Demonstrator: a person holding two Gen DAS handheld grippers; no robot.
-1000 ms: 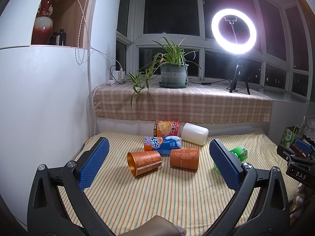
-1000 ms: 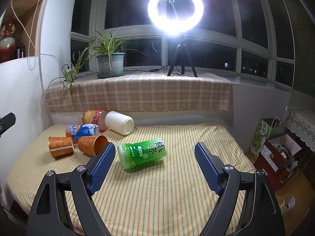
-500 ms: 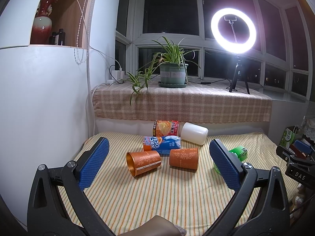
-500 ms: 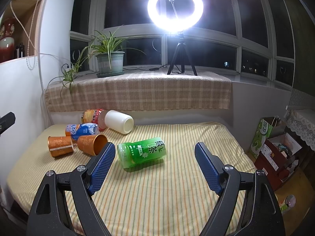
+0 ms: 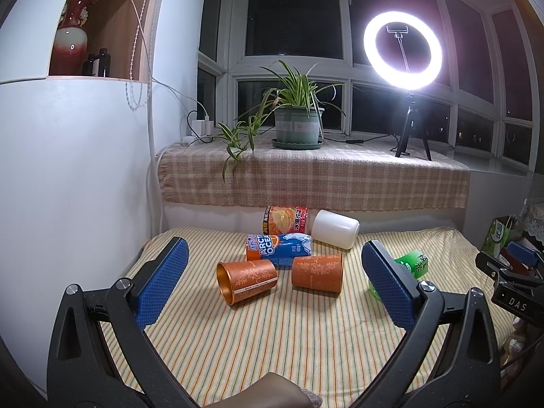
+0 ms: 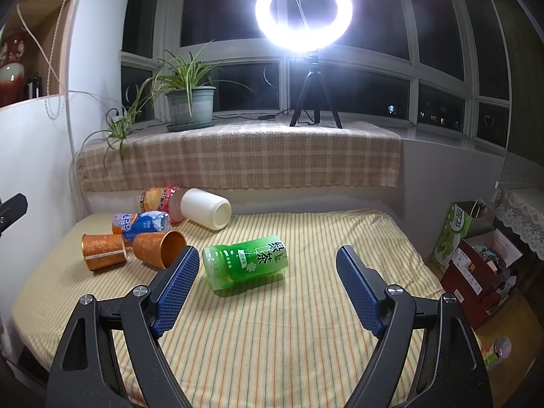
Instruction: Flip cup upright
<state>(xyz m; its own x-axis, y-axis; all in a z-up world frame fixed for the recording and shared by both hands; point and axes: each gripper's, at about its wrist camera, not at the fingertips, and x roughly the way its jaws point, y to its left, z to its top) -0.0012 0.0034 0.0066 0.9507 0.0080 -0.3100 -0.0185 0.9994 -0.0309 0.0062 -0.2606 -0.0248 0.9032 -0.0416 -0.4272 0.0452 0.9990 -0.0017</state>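
Near the bed's point(image 5: 306, 346) left rear corner, two orange cups point(image 5: 247, 281) lie on their sides among bottles; both grippers, left gripper point(image 5: 272, 284) and right gripper point(image 6: 268, 289), hover with jaws spread, empty, probably ready to approach.

The two orange cups point(image 5: 247, 280) point(image 5: 318, 272) look like metal, with a matt patterned outside and a glossy gold inside. The green bottle point(image 6: 245, 261) is shiny translucent plastic, and the white cup point(image 6: 206, 208) at its 11 o'clock is smooth, matt plastic. They lie on striped cloth point(image 6: 272, 323), and the gripper pads point(image 6: 175, 287) are rough, textured blue rubber.
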